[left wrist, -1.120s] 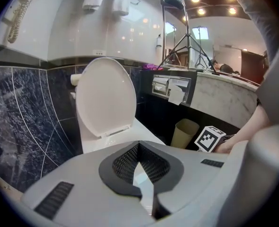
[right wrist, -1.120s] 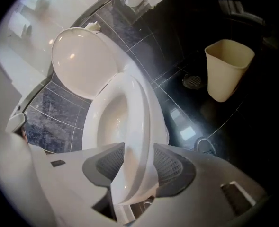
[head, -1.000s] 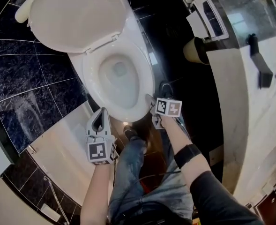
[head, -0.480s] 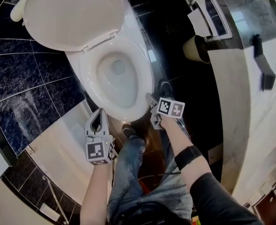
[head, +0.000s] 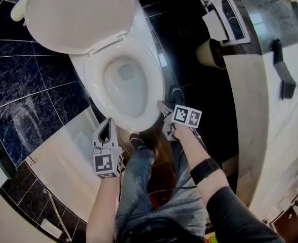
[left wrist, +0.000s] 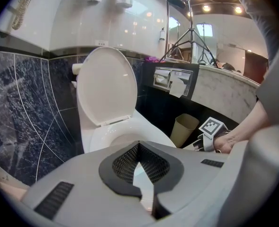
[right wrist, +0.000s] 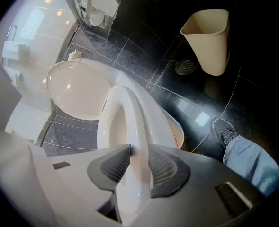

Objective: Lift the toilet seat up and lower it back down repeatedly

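The right tool (head: pixel 162 107) sits at the front right edge of the toilet seat (head: pixel 99 92). Its jaws have just been closing, and the seat's rim now runs between them. In the right gripper view both pads (right wrist: pixel 115 163) lie against the white rim, one on each side, so the tool holds the seat at a middling width. The seat lies low over the bowl (head: pixel 126 80). Whether its front has left the bowl I cannot tell.

Ahead of this tool and to its left, the lid (head: pixel 78 14) stands open against the dark tiled wall. Ahead and to its right a beige bin (right wrist: pixel 210 39) stands on the black floor (right wrist: pixel 253 93), with a round drain (right wrist: pixel 184 66) just beside it. Close on the tool's right is the person's shoe (right wrist: pixel 222 129) and a leg in jeans (right wrist: pixel 250 162).

The left tool (head: pixel 108 120) hangs off the front left of the bowl, apart from the toilet. Its jaws are narrow, the tips meeting with nothing between them. From it the toilet lies straight ahead, and the right tool is off to its right.
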The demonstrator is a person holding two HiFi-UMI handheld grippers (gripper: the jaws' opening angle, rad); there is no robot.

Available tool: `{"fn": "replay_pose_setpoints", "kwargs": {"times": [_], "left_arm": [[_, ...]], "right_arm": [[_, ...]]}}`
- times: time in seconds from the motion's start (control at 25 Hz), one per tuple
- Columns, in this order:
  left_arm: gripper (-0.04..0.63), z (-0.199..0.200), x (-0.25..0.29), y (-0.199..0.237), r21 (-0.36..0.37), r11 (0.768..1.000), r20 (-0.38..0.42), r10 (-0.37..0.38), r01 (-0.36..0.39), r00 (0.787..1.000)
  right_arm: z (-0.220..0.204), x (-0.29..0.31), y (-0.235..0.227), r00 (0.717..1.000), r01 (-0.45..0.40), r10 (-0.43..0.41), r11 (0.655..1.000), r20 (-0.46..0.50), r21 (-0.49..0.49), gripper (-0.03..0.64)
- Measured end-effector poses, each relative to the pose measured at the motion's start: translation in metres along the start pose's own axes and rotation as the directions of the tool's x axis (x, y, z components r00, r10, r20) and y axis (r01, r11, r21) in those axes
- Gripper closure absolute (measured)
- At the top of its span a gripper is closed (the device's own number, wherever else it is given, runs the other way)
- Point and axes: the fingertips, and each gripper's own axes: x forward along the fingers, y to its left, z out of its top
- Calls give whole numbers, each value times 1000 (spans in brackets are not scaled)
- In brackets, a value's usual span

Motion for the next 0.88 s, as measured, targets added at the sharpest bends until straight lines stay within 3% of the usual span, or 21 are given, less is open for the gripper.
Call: {"fn": "replay_pose_setpoints", "kwargs": {"times": [0.2, 0.48, 0.6, 0.8, 0.88], "left_arm": [[595, -3, -9, -2, -19, 1000, 2, 24, -24, 1000], [595, -5, -56, -28, -57, 998, -68, 5, -9, 998], [595, -23, -79, -35, -66, 998, -119, 8, -16, 993], [595, -71, -98, -34, -170, 979, -242, 73, -116, 967], [595, -74, -92, -38, -211, 969, -253, 70, -126, 965]], "right_arm": [[2, -16, 20, 999, -32, 31, 999, -26, -27, 489], [10, -52, 66, 998, -52, 51, 998, -42, -31, 497], [19, -67, 94, 996, -61, 57, 996, -65, -64, 495], [40, -86, 145, 992, -114, 106, 988, -75, -101, 492], [51, -93, 163, 989, -137, 131, 985, -68, -105, 491]]}}
